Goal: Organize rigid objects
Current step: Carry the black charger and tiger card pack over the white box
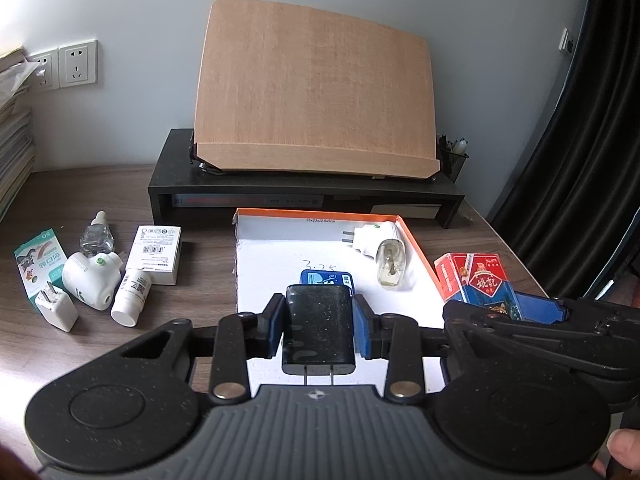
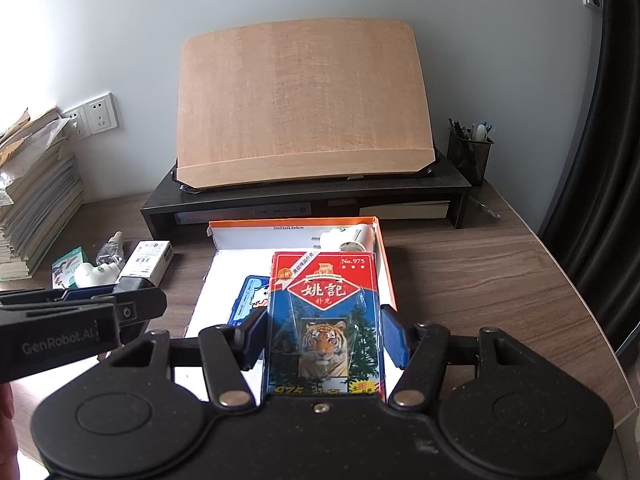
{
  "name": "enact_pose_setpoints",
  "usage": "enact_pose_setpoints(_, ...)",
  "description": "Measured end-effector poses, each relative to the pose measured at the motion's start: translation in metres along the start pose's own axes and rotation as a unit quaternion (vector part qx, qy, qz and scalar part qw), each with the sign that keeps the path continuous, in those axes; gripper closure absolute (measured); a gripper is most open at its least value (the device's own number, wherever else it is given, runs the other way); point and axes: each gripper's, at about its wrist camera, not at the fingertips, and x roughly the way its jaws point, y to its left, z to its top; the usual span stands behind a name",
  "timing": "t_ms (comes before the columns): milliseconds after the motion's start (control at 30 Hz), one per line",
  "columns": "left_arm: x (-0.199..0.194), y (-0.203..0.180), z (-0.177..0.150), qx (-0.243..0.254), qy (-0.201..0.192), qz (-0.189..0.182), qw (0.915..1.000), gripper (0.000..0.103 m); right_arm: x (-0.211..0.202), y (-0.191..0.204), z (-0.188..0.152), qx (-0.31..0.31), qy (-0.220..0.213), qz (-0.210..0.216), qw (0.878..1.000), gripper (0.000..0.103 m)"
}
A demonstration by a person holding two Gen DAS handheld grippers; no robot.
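My left gripper point(image 1: 319, 308) is shut on a black charger plug point(image 1: 319, 330), prongs toward the camera, held over the near part of the orange-rimmed white tray point(image 1: 272, 256). In the tray lie a blue card pack point(image 1: 326, 278) and a white plug-in vaporizer point(image 1: 380, 242) with a clear bottle. My right gripper point(image 2: 323, 322) is shut on a red and blue playing card box point(image 2: 324, 292) with a tiger picture, held above the tray's right side point(image 2: 224, 276). The left wrist view shows that box point(image 1: 476, 280) just right of the tray.
Left of the tray lie a green-white carton point(image 1: 40, 264), a white vaporizer point(image 1: 94, 280), a clear bottle point(image 1: 96, 234), a white box point(image 1: 154, 254), a pill bottle point(image 1: 132, 296) and a white charger point(image 1: 56, 306). Behind stand a black riser point(image 1: 304, 192), a wooden board point(image 1: 316, 92) and a pen cup point(image 2: 470, 152).
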Motion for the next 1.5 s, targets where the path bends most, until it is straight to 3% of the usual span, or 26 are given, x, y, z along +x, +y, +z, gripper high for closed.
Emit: enact_pose_setpoints(1500,0.001,-0.0046,-0.0009,0.001,0.003,-0.005,1.0,0.067,0.0017,-0.0042,0.0039,0.003,0.002,-0.007,1.0,0.032)
